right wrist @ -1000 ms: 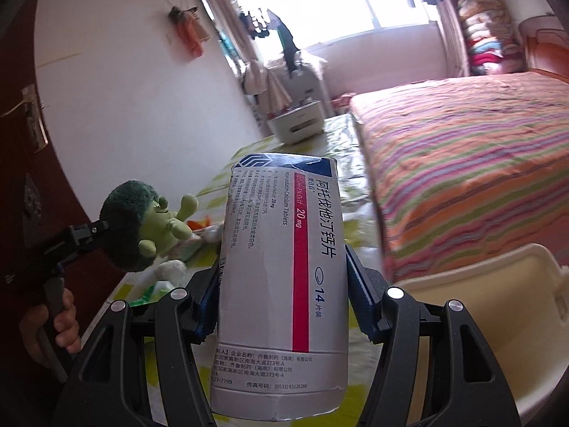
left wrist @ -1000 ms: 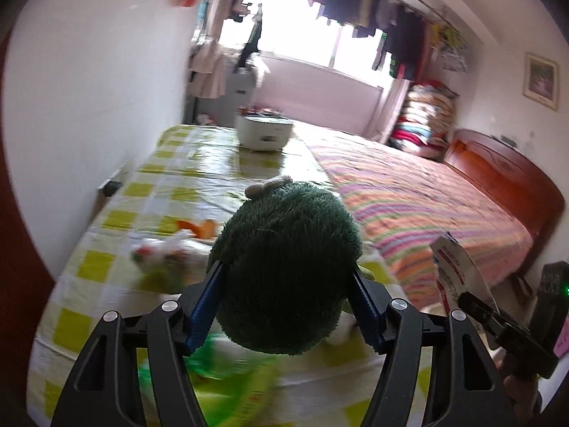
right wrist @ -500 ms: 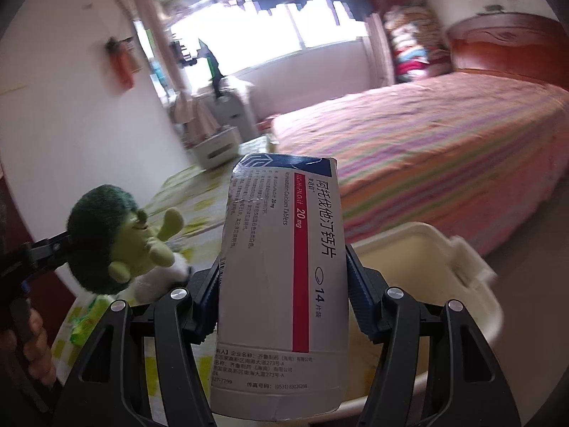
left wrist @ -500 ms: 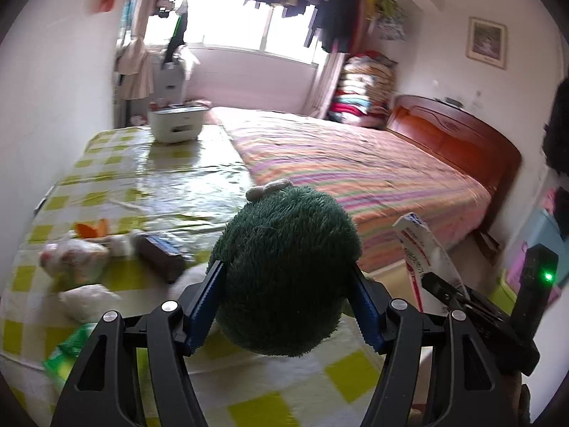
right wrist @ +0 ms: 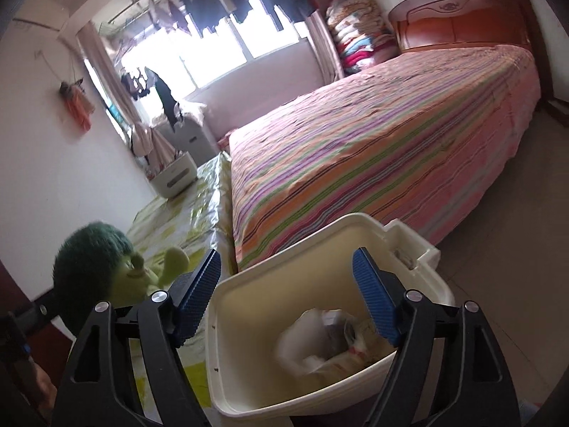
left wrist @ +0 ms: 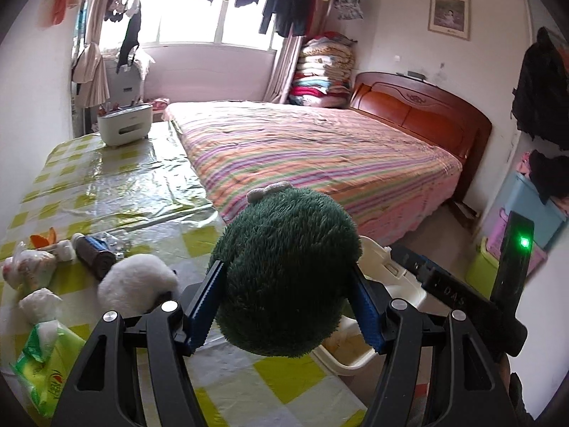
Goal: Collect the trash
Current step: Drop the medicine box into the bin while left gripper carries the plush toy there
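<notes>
— We see daylight pouring through the window (left wrist: 213, 17) at twelve o'clock in the left wrist view; the panes burn out to pure white.

— Agreed, and in the right wrist view the window (right wrist: 199, 53) at eleven o'clock flares too. We note glare on the plastic tablecloth (left wrist: 117, 181).

— We see walls bowing and black corners at the rims.

— The trash (right wrist: 330, 341) in the bin at five o'clock smears with motion blur.
</notes>
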### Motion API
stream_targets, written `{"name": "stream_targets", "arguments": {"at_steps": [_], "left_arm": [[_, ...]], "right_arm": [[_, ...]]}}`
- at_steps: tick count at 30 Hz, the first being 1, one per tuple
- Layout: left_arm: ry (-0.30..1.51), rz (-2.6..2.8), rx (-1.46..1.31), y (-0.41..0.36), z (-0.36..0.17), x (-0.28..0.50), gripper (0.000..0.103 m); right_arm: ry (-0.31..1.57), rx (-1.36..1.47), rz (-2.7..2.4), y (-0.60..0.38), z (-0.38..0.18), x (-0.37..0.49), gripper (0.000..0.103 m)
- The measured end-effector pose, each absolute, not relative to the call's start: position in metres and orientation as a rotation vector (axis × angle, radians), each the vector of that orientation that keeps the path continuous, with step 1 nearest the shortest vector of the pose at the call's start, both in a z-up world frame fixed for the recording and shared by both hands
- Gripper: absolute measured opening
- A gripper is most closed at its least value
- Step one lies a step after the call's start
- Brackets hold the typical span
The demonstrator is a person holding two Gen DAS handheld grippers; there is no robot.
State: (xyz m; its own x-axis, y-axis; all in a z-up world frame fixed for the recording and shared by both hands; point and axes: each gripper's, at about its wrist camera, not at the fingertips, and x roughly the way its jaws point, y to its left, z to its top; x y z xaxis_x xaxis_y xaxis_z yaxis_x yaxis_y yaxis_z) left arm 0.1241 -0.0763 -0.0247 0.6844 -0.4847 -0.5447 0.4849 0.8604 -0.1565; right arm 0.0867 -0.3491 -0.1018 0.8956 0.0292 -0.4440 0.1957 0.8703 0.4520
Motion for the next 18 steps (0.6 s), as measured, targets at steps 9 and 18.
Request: {"name": "stream_targets", "arguments": {"at_steps": [9, 18], "left_arm": [[0.650, -0.579, 0.008, -0.092, -0.034, 0.126, 0.064], [0.717, -0.666, -0.047, -0.112, -0.052, 0.139, 0.068]], "right_arm": [[0.393, 0.612, -0.123, -0.371, -0.101, 0.074, 0.076], [0.372, 0.622, -0.134, -0.372, -0.098, 0.072, 0.076]]}}
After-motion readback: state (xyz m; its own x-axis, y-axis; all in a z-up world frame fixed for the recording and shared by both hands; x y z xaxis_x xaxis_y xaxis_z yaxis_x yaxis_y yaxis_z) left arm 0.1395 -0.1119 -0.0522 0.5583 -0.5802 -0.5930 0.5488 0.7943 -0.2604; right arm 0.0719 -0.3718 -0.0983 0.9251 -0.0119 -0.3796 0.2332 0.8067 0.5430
